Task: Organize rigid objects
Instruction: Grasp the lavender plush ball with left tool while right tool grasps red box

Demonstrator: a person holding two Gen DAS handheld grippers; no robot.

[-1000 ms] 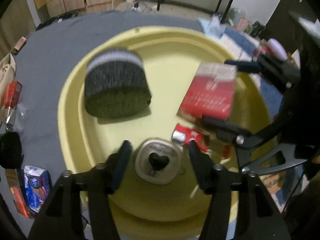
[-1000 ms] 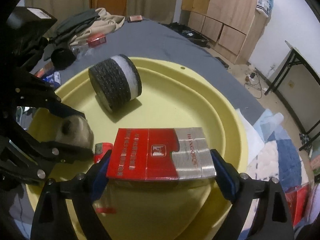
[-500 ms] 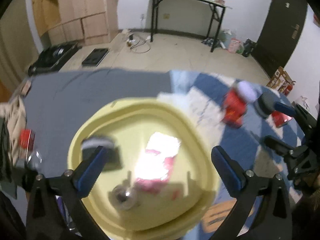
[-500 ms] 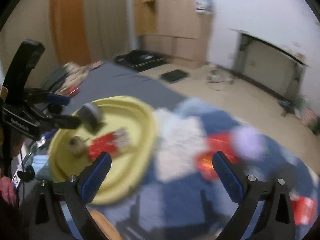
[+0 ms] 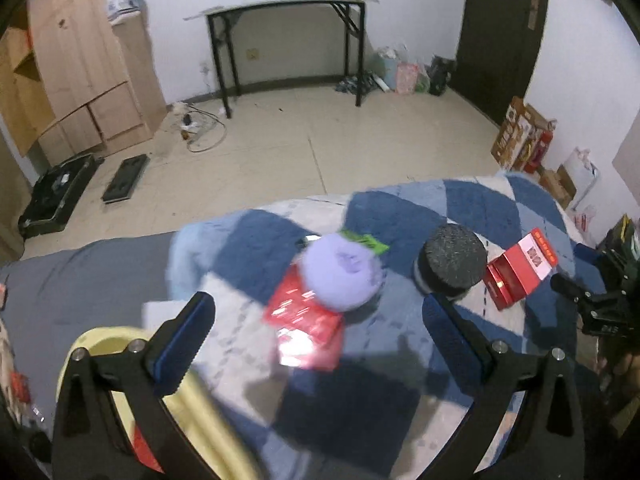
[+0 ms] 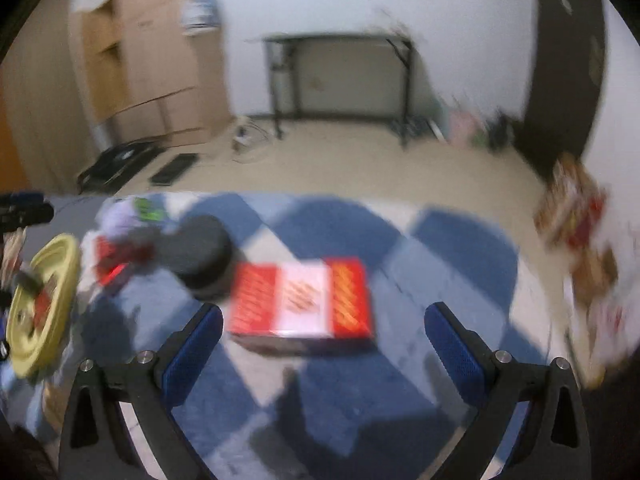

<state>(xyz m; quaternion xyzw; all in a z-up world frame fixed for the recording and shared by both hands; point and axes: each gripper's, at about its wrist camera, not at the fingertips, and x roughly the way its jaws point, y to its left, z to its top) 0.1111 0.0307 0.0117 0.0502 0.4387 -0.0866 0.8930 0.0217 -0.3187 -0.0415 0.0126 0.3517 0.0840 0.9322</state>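
My left gripper (image 5: 320, 334) stands open above a blue and white checked blanket (image 5: 420, 208), nothing between its fingers. Just beyond it lie a flat red packet (image 5: 308, 320), a lilac round thing (image 5: 342, 278), a dark cylinder (image 5: 452, 262) and a red and white box (image 5: 520, 274). The yellow tray (image 5: 100, 340) shows only its rim at lower left. My right gripper (image 6: 324, 344) is open too, hovering just short of the red and white box (image 6: 302, 298); the dark cylinder (image 6: 200, 252) and the yellow tray (image 6: 44, 300) lie to its left. The right view is blurred.
A grey sheet (image 5: 92, 276) covers the bed left of the blanket. Beyond the bed edge is tiled floor (image 5: 320, 140), a black-legged table (image 5: 288, 12) by the wall, wooden cabinets (image 5: 72, 80) at left, and boxes and bags (image 5: 524, 140) at right.
Both grippers let go of what they held in the tray, a can and a red box, opened wide, and swung right from the tray to the checked blanket.
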